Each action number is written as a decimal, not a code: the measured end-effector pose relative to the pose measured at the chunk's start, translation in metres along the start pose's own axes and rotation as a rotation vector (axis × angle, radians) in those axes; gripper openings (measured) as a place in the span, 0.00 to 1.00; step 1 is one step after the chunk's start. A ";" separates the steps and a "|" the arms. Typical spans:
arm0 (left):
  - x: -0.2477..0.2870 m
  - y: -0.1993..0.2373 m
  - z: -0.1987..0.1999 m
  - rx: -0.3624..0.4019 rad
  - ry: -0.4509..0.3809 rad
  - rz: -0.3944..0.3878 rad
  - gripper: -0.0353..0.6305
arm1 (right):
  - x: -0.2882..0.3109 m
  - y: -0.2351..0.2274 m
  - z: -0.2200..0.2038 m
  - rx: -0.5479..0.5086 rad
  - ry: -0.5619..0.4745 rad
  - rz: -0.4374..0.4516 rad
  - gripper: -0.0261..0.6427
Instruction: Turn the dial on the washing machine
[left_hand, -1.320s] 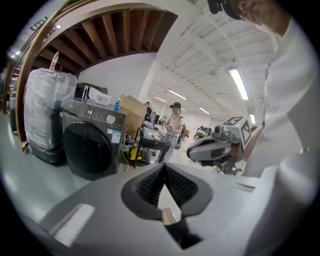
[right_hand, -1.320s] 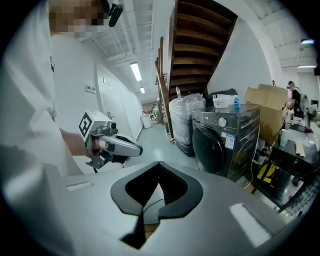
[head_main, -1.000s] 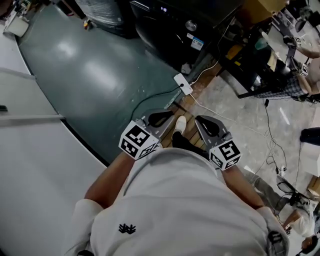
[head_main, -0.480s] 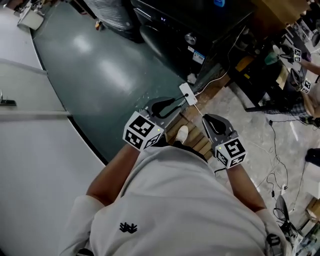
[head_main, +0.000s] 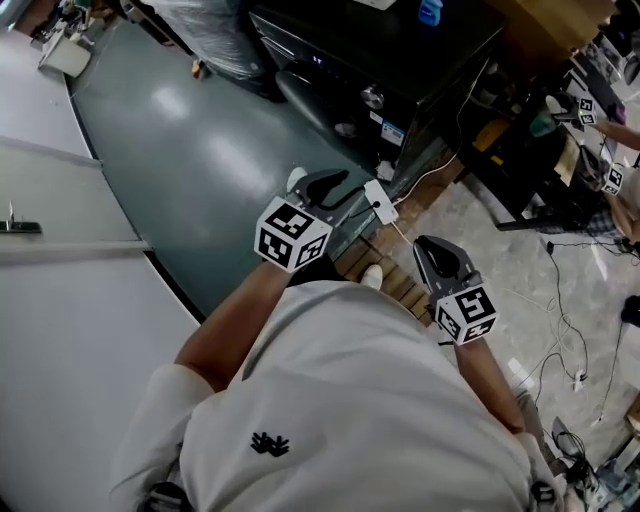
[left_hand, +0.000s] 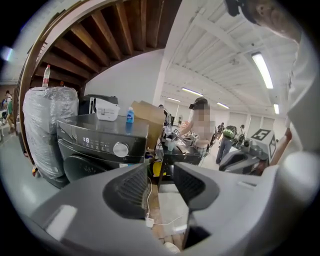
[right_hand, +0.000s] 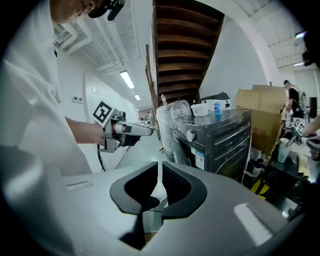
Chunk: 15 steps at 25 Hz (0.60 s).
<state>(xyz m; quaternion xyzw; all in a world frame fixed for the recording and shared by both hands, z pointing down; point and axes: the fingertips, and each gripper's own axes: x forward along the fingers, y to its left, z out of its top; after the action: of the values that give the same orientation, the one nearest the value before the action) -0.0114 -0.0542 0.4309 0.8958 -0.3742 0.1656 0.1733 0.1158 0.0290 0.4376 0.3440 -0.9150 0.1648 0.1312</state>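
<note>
Closest in, seen from above, a person's white T-shirt (head_main: 350, 400). Ahead of it, the grey left hand-held gripper (head_main: 338, 188) with its marker cube, pushed forward and pointed slightly down; jaws just opened to a moderate gap, nothing between them but air. Alongside and a little farther back, the grey right hand-held gripper (head_main: 436, 250), jaws drawn all but together on nothing.

Underfoot, a strip of wooden slats (head_main: 400, 290) and a white power strip (head_main: 380, 200) with its cable, at the edge of a glossy green floor (head_main: 200, 140).

Beyond that, well apart from both hand-held grippers, the black front-loading washing machine (head_main: 330, 70), standing beside a plastic-wrapped bundle (left_hand: 47, 125), with a small blue bottle (left_hand: 129, 116) and a white tub (left_hand: 106, 109) on its lid. On the control panel, just right of a small lit display in the left gripper view, the round silver dial (left_hand: 120, 149), untouched and sitting left of that gripper's line of aim.

Approach phase, by all appearances — no contact yet. Next move likely calling for closing the distance to the panel, swinging the parted left jaws over onto the dial, straddling its rim squarely, then pinching and rolling the wrist — too shallow a bite risking a slip on the smooth knob.
</note>
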 end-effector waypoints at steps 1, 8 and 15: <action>0.008 0.007 0.002 -0.002 0.001 -0.003 0.32 | 0.001 -0.007 0.001 0.002 0.003 -0.018 0.06; 0.062 0.066 0.013 -0.019 0.001 0.040 0.35 | 0.018 -0.032 0.015 0.034 0.017 -0.099 0.06; 0.111 0.112 0.013 -0.049 0.002 0.102 0.42 | 0.038 -0.028 0.011 0.023 0.063 -0.073 0.06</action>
<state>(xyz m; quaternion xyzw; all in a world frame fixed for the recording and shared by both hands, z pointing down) -0.0167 -0.2020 0.4877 0.8710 -0.4231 0.1659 0.1869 0.1060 -0.0175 0.4464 0.3734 -0.8953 0.1813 0.1619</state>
